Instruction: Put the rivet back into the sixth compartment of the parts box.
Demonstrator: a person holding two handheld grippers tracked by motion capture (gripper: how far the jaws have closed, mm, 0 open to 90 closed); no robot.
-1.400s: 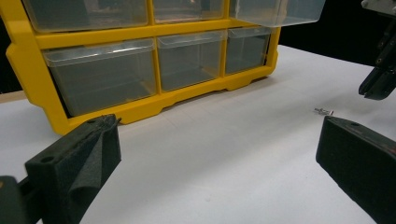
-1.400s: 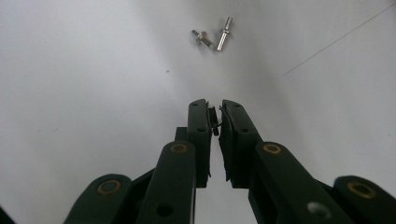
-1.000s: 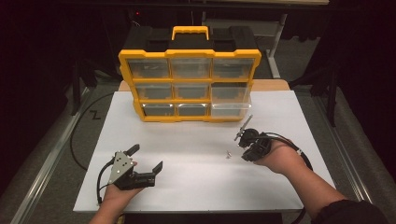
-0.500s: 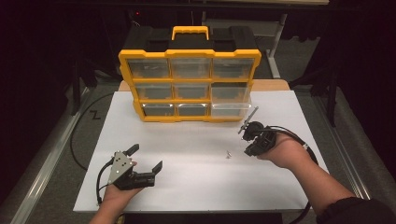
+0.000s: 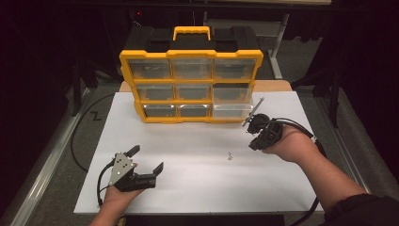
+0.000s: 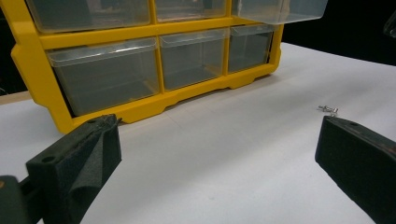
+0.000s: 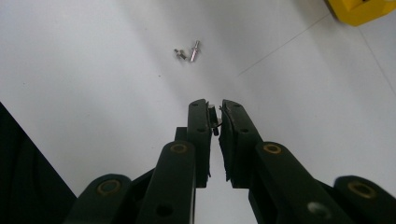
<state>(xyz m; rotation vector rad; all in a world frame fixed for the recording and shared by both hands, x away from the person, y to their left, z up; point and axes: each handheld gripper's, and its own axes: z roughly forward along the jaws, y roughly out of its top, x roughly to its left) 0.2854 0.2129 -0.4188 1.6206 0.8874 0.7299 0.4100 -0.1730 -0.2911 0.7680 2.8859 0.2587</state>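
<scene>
My right gripper hangs above the white table at the right, jaws pointing down. In the right gripper view its jaws are shut on a small metal screw pinched between the pads. Two more small screws lie on the table just left of it. At the near left, my left gripper rests on the table, open, with nothing between its pads. Those loose screws lie ahead of its right jaw.
A yellow organiser with clear drawers stands upright at the back of the table. One drawer on its right side is pulled out. Black cables trail off the left and right table edges.
The right hand has lifted its gripper off the table, away from the loose screws, with its jaws still shut. The left gripper has not moved.
</scene>
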